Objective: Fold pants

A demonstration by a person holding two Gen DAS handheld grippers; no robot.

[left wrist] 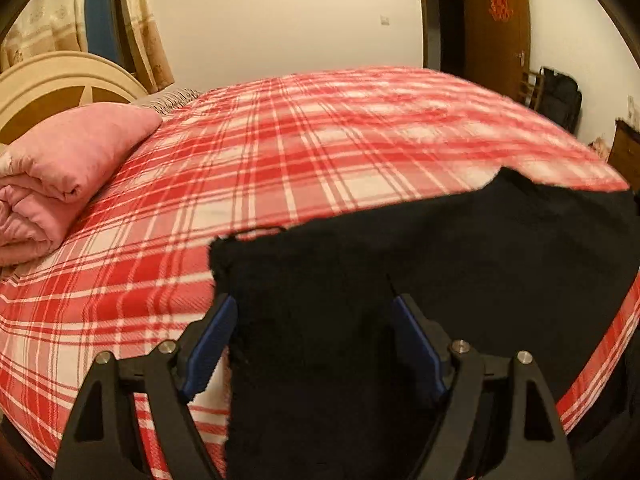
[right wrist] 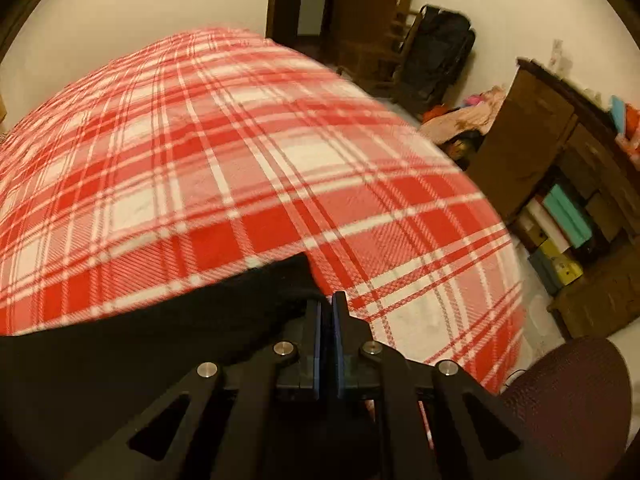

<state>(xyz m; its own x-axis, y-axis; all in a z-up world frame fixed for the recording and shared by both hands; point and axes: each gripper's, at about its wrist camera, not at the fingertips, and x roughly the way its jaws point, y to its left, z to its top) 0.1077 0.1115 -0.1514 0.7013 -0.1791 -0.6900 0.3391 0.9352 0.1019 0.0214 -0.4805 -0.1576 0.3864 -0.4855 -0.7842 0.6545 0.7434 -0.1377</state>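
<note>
Black pants [left wrist: 400, 280] fill my near view, draped between the wide-parted fingers of my left hand-held gripper [left wrist: 312, 344], which grips nothing, and running off toward 3 o'clock where my right hand-held gripper [right wrist: 329, 312], fingers pressed together at the cloth's edge, seems to pinch it. I judge the garment's long axis lies left to right across the near edge of the bed [left wrist: 280, 140], both hand-held grippers at it. Beyond: a pink quilt [left wrist: 60, 176] at 10 o'clock, a brown door [left wrist: 496, 32] at 1.
</note>
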